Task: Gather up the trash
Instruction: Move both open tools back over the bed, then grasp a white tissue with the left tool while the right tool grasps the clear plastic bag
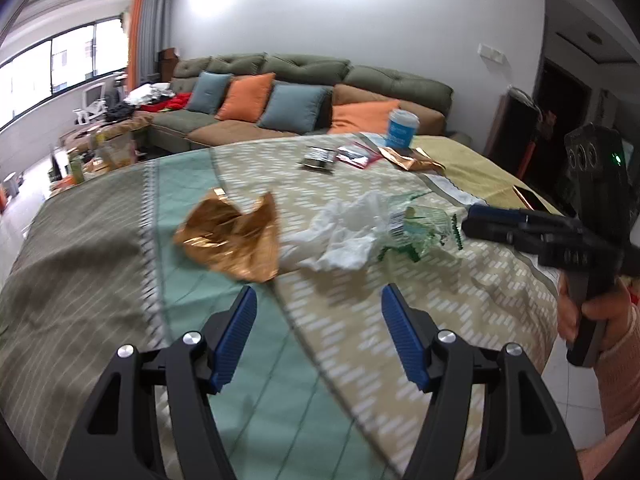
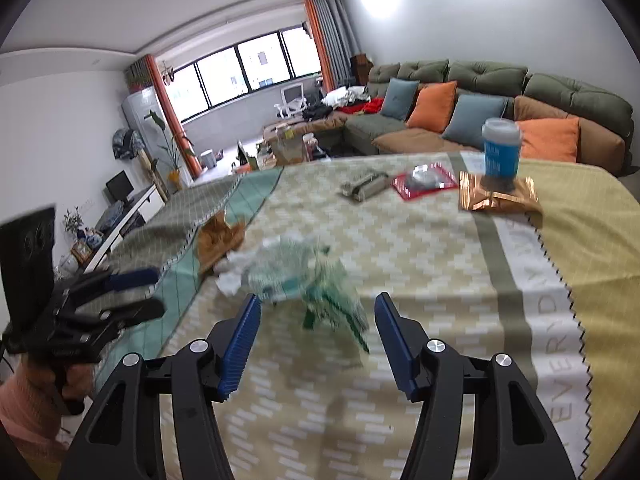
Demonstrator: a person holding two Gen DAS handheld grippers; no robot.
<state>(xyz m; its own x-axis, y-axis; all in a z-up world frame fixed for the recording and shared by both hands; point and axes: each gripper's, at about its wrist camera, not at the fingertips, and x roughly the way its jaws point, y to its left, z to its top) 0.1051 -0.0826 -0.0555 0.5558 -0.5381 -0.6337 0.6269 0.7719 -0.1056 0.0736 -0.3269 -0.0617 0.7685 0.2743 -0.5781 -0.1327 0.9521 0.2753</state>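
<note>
A bright living room with white walls, a wide window (image 2: 244,68) flanked by orange curtains, and a long olive and brown sofa (image 1: 304,100) carrying blue and orange cushions along the far wall. In the foreground stands a bench (image 1: 100,240) draped in a patchwork cloth of grey-green, mint, beige brick pattern and mustard yellow. Trash lies scattered on the cloth: a crumpled gold foil wrapper (image 1: 232,236) on the mint stripe, just beside it a crumpled white tissue (image 1: 344,236), and touching that a clear green-printed plastic wrapper (image 1: 420,228). Farther back, near the sofa side, sit a small dark packet (image 1: 320,158), a red-edged packet (image 1: 356,156), a second flattened gold foil bag (image 2: 496,196), and a blue and white lidded cup (image 2: 500,152) standing upright on that bag. The left tongs (image 1: 316,312) hover low over the cloth in front of the gold wrapper and tissue, blue pads spread apart with nothing between them. The right tongs (image 2: 316,316) hang just short of the plastic wrapper, likewise parted and empty. A hand (image 1: 592,312) in a pink sleeve grips the right tool's handle at the bench edge.
</note>
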